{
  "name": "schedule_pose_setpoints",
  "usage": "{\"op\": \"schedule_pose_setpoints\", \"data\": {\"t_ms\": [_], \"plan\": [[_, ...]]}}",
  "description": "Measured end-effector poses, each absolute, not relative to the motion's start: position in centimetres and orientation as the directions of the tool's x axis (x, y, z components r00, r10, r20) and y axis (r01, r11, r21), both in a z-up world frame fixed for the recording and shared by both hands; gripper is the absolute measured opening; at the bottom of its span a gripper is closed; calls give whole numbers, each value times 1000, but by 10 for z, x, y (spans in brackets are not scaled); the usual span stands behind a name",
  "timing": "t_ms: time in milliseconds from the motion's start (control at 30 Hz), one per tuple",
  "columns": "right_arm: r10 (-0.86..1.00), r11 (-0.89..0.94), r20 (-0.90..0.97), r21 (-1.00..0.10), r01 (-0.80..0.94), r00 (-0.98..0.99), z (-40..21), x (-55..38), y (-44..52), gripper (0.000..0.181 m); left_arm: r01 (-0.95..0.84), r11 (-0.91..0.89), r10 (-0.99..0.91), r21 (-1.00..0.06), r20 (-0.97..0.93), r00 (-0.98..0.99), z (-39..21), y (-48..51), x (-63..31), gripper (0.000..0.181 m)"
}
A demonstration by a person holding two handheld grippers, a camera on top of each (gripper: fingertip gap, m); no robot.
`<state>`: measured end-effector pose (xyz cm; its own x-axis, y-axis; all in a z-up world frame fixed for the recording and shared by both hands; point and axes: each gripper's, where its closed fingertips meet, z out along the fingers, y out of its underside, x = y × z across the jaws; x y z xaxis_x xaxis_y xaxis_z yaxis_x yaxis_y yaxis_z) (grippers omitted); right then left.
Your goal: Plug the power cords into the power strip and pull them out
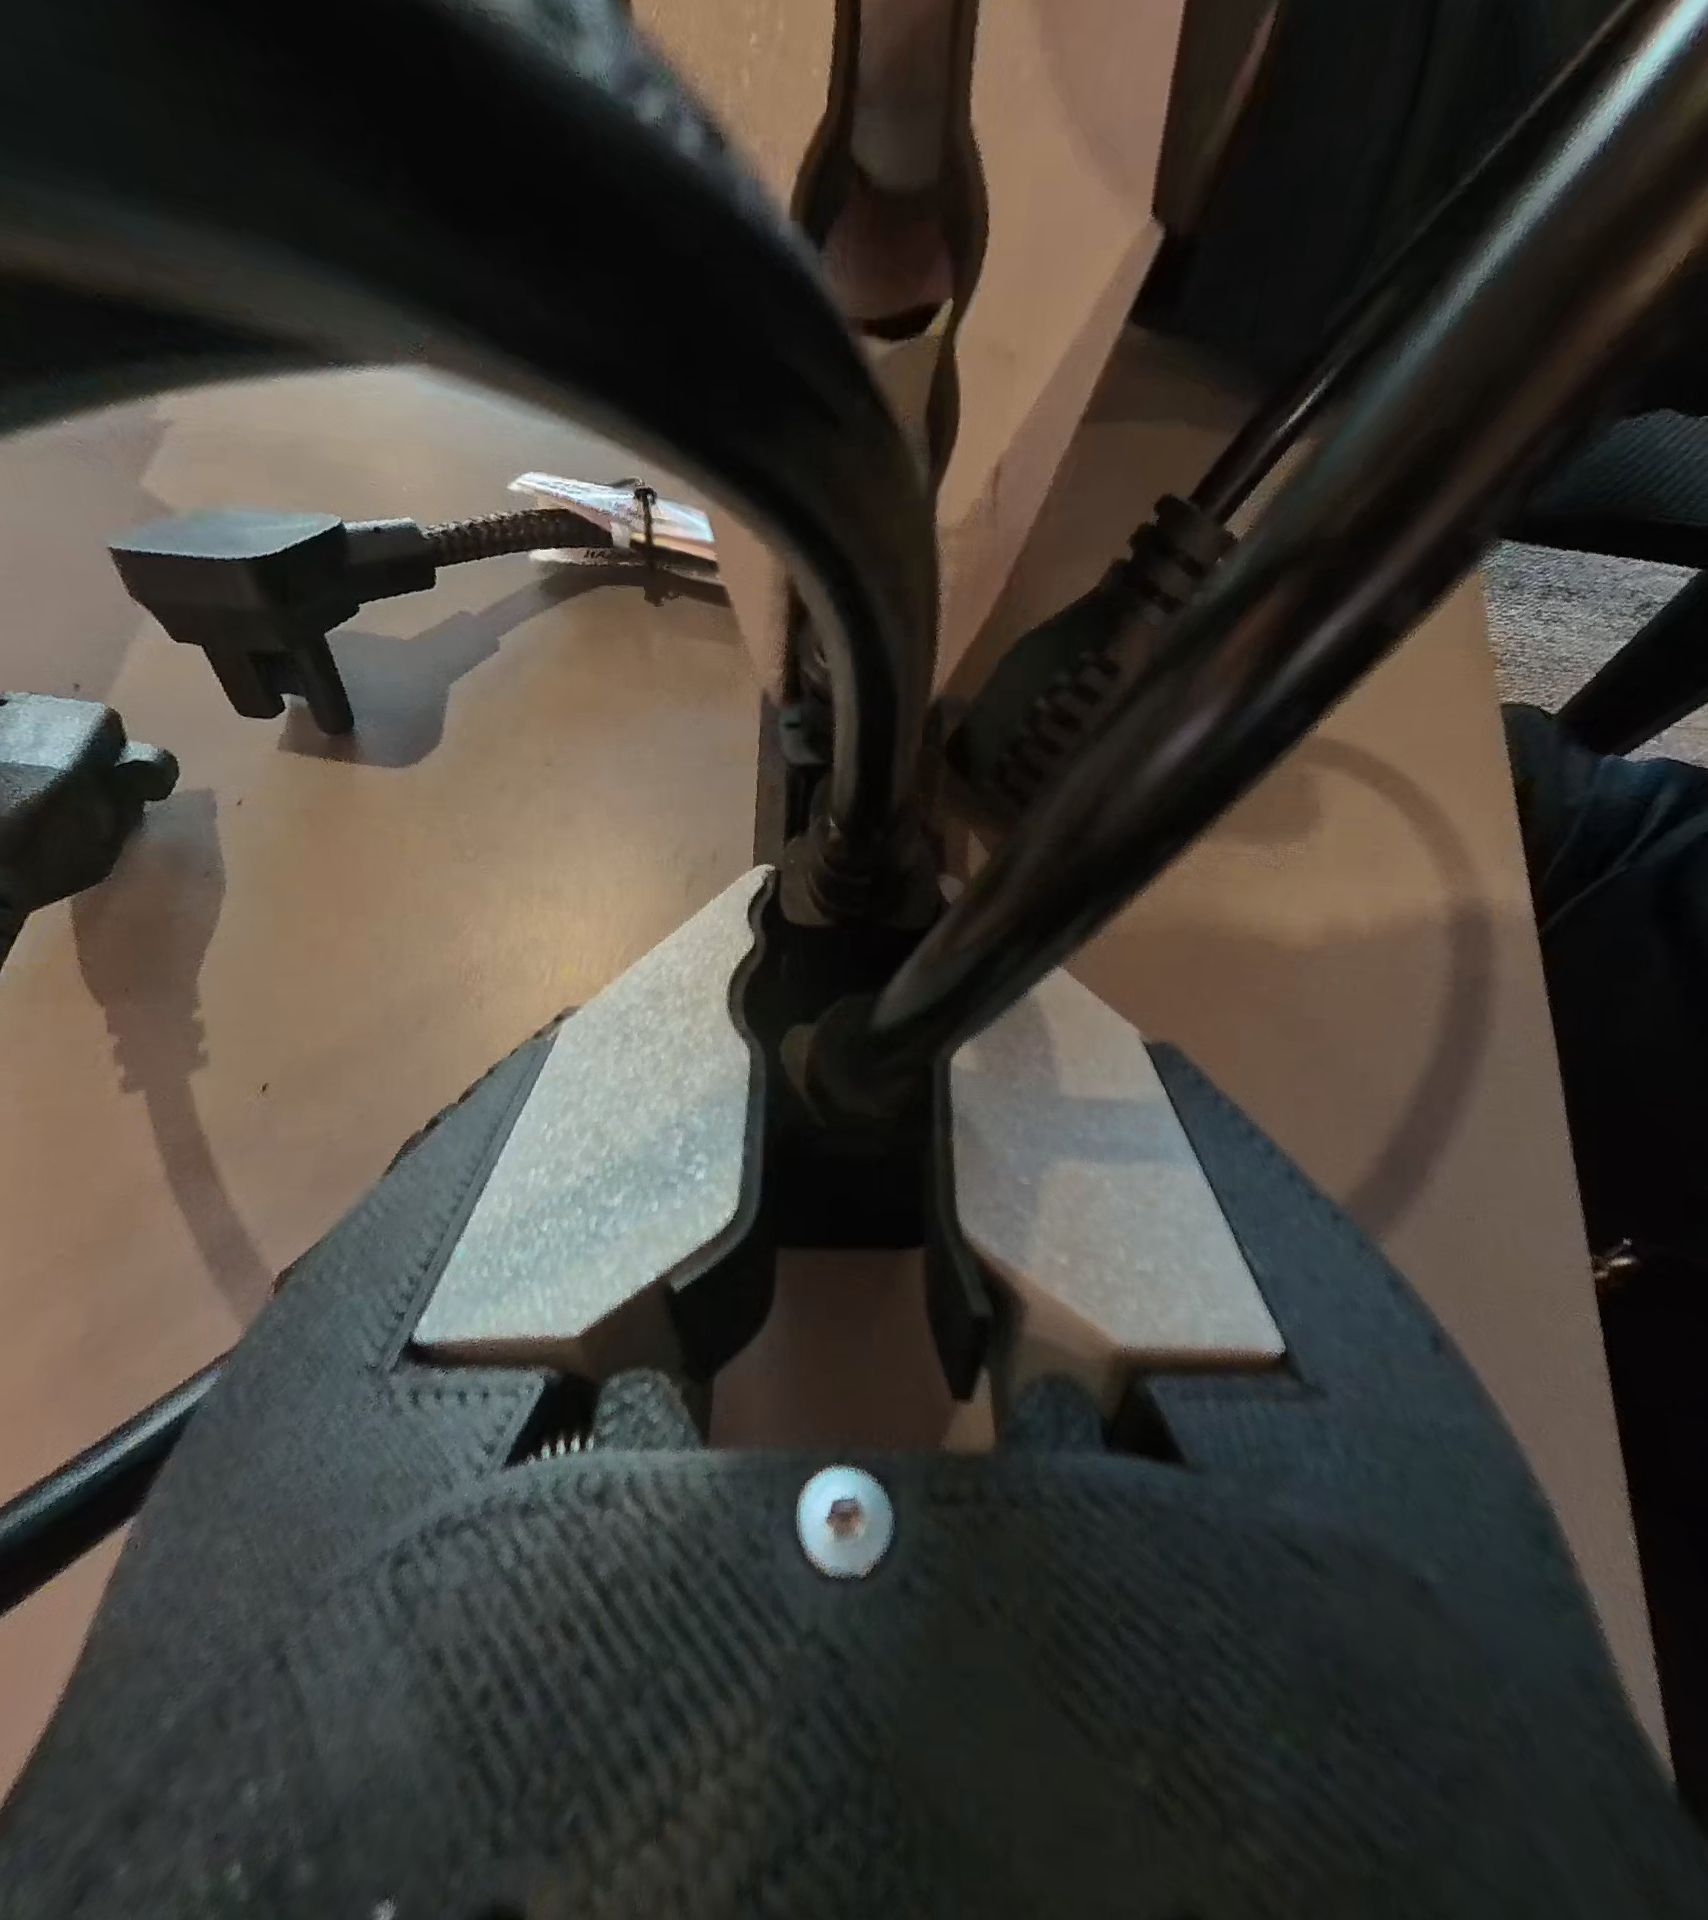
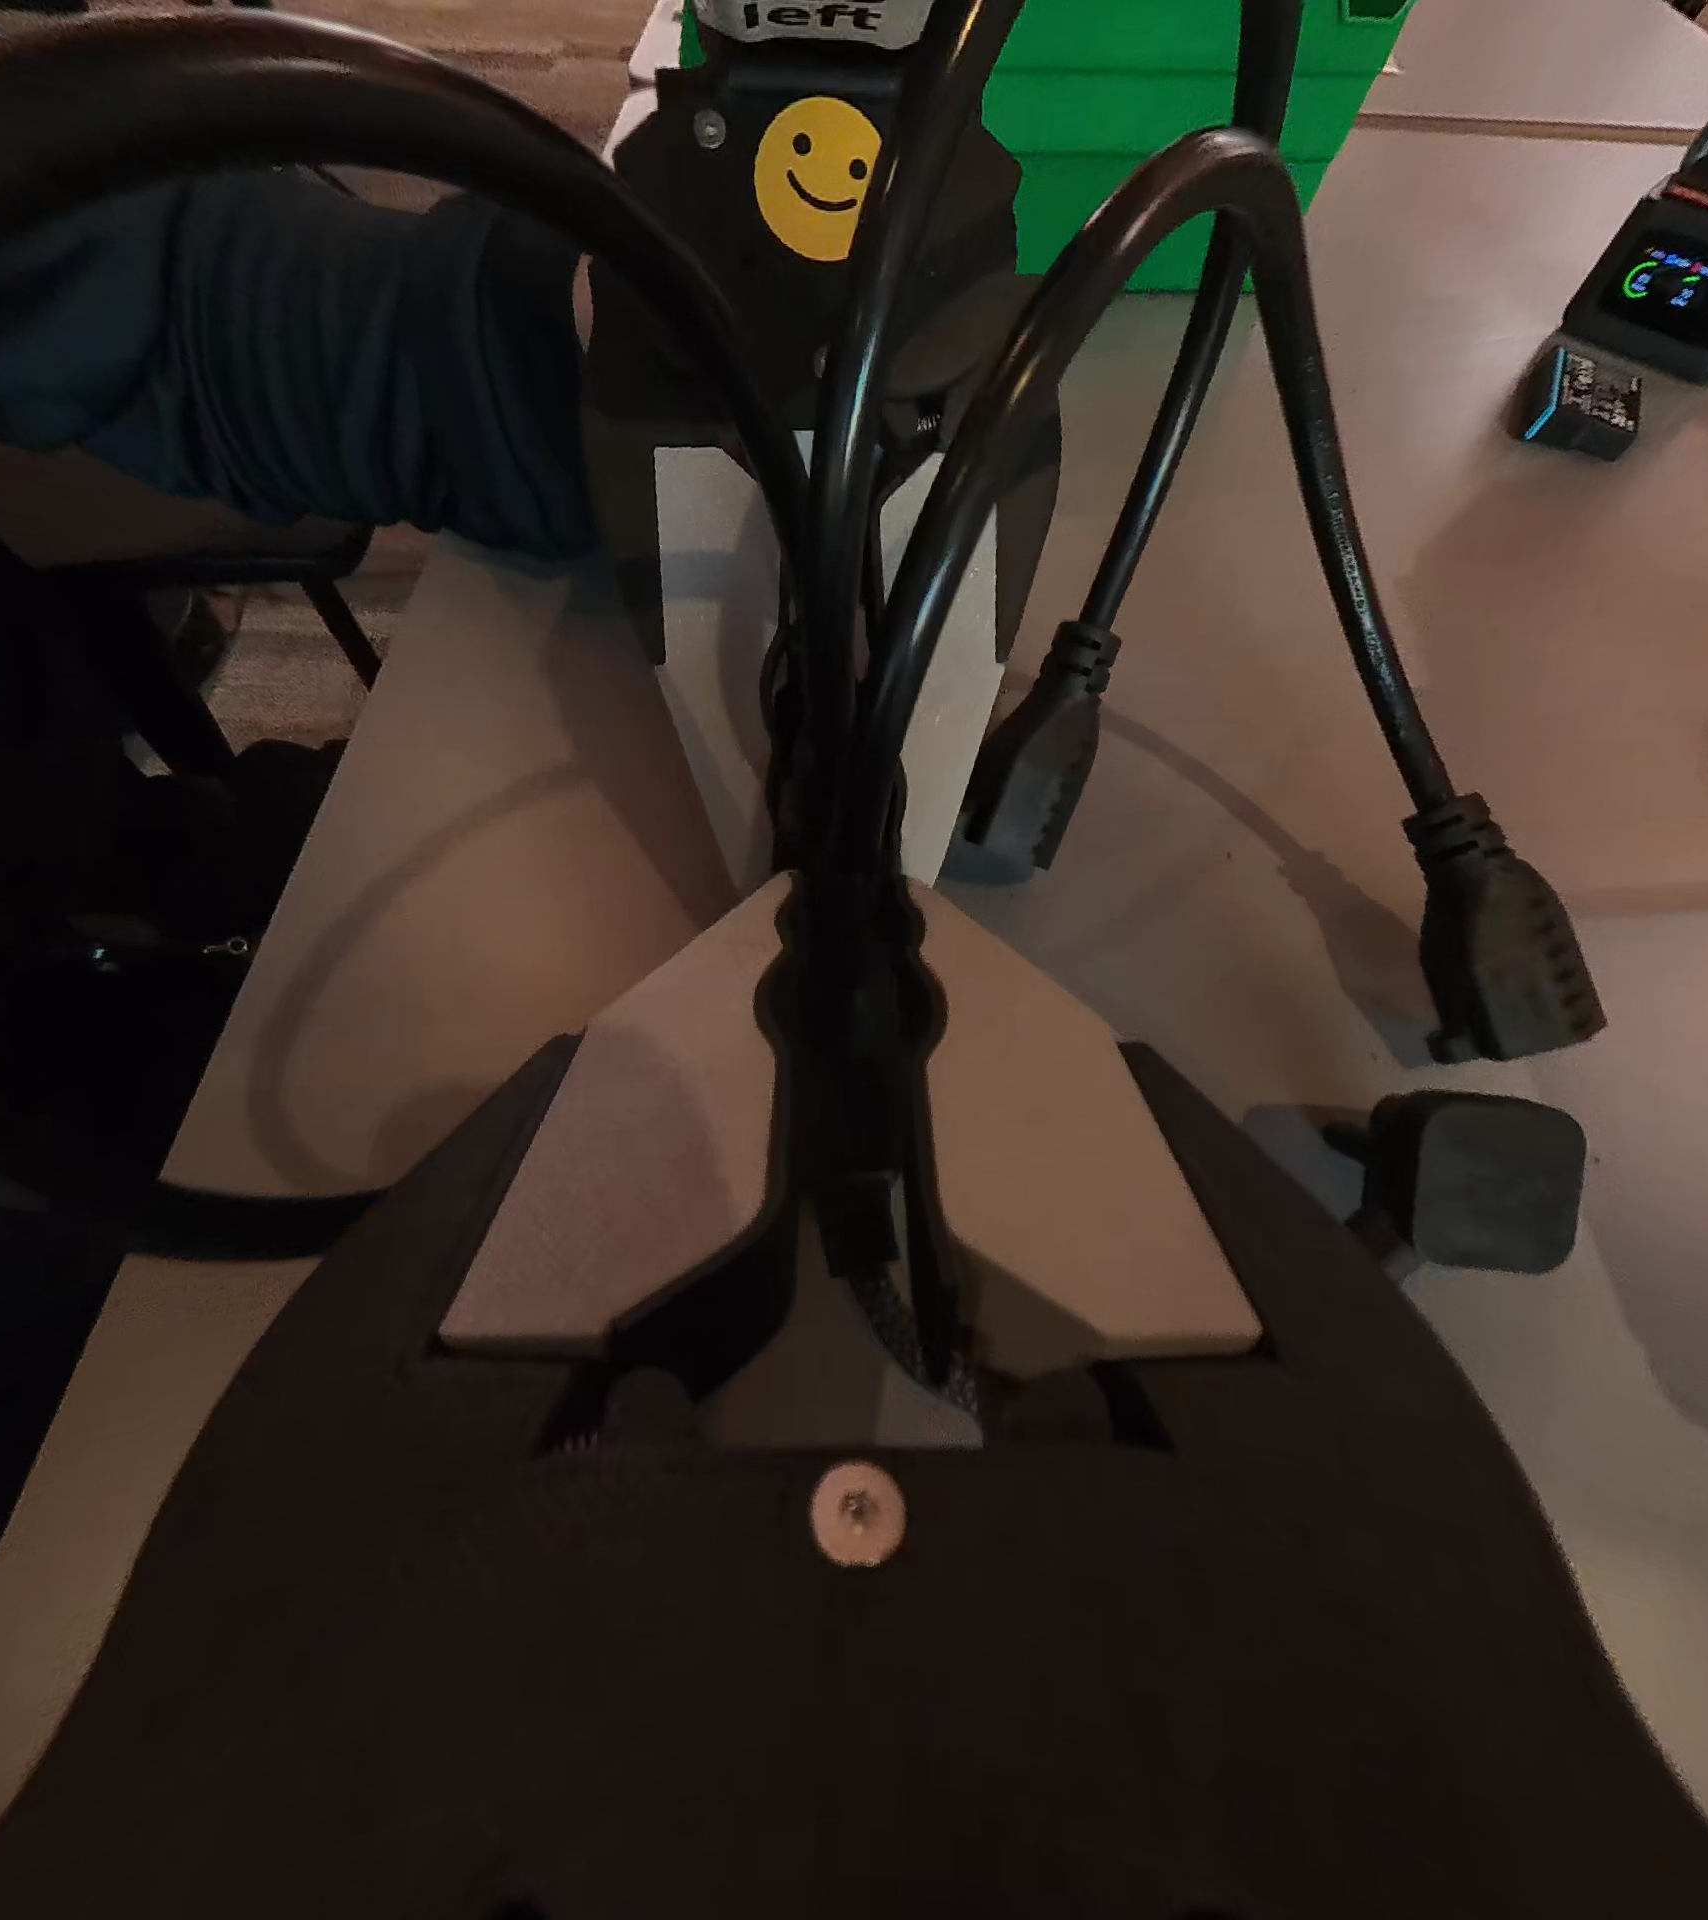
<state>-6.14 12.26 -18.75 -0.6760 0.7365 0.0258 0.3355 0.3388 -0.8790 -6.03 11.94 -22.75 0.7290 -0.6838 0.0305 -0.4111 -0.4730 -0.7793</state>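
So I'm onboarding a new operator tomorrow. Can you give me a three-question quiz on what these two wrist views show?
1. True or false: the left gripper is open and holds nothing.
2. Multiple choice: the loose three-pin plug lying on the table has which kind of cord? A) braided B) flat white ribbon C) coiled red
3. Fill in: in the right wrist view, the round sticker on the far gripper is coloured ____.

Key
1. False: its fingers are closed on black plugs and cords.
2. A
3. Yellow
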Motion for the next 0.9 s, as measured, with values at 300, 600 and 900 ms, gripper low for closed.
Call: {"op": "schedule_pose_setpoints", "data": {"t_ms": [300, 600, 900], "plan": [[744, 279, -4, -907, 316, -669, -181, -60, 127, 0, -396, -487, -670, -779, 42, 741, -227, 120, -62, 25], [735, 314, 52, -910, 272, -677, -173, -53, 129, 0, -413, -476, -677, -776, 23, 736, -228, 119, -62, 25], [760, 276, 49, -927, 254, -648, -164, -55, 136, 0, -412, -475, -677, -778, 24, 735, -228, 119, -62, 25]]}}
